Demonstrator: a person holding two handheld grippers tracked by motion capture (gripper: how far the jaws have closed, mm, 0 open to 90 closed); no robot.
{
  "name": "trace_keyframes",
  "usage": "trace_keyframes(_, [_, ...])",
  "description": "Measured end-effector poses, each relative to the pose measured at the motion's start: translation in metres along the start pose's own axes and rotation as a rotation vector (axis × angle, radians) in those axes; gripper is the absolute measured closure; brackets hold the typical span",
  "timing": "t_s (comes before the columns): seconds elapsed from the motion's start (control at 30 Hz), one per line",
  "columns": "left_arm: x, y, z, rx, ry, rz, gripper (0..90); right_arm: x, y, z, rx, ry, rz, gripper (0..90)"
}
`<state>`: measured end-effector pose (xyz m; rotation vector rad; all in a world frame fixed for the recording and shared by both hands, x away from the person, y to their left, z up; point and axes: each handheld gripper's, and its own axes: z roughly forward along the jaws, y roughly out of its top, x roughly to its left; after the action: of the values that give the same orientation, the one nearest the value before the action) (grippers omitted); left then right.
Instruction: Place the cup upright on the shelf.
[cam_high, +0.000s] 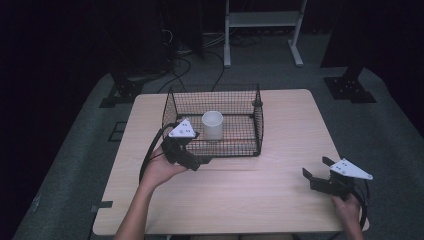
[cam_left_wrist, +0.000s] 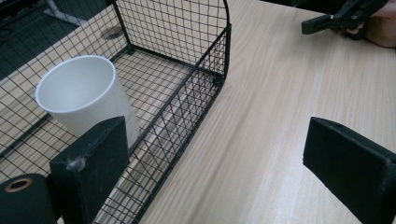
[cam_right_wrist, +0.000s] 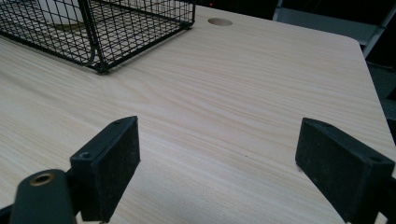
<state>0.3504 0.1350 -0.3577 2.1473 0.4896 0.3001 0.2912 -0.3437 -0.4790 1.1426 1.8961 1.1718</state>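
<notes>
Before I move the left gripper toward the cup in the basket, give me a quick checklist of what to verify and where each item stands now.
1. Left gripper open: ok, jaws stand wide apart with nothing between them.
2. Cup upright: ok, it stands mouth up on the floor of the basket.
3. Cup free of other items: ok, nothing else lies in the basket.
4. Path to the cup: not ok, the basket's near wire wall stands between the left gripper and the cup, so going in from above looks safer.
5. Right gripper out of the way: ok, open, near the table right edge.
6. Cup contents: cannot tell fully; what shows of the inside looks empty.
</notes>
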Motion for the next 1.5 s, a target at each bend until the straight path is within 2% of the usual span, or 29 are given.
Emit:
trace_keyframes(0.5, [-0.018,-0.017,-0.004,-0.024,-0.003,0.011,6.3,0.001,0.000,0.000,0.003,-0.001,-0.007,13.1])
trace_keyframes(0.77, [-0.029,-0.025,-0.002,0.005,0.010,0.030,6.4,0.001,0.000,0.001,0.005,-0.003,-0.009,13.1])
trace_keyframes(1.03, [-0.032,-0.037,-0.004,-0.001,0.009,0.012,6.3,0.001,0.000,0.001,0.006,-0.005,-0.011,13.1])
trace_keyframes(1.3, [-0.037,-0.050,-0.010,-0.060,0.010,-0.023,6.3,0.001,0.000,0.001,0.009,-0.009,-0.012,13.1])
trace_keyframes(1.4, [-0.041,-0.057,-0.009,-0.057,0.024,-0.025,6.3,0.001,0.000,0.001,0.010,-0.007,-0.015,13.1])
trace_keyframes(1.5, [-0.042,-0.067,-0.007,-0.049,0.023,-0.052,6.3,0.001,0.000,0.001,0.009,-0.005,-0.015,13.1])
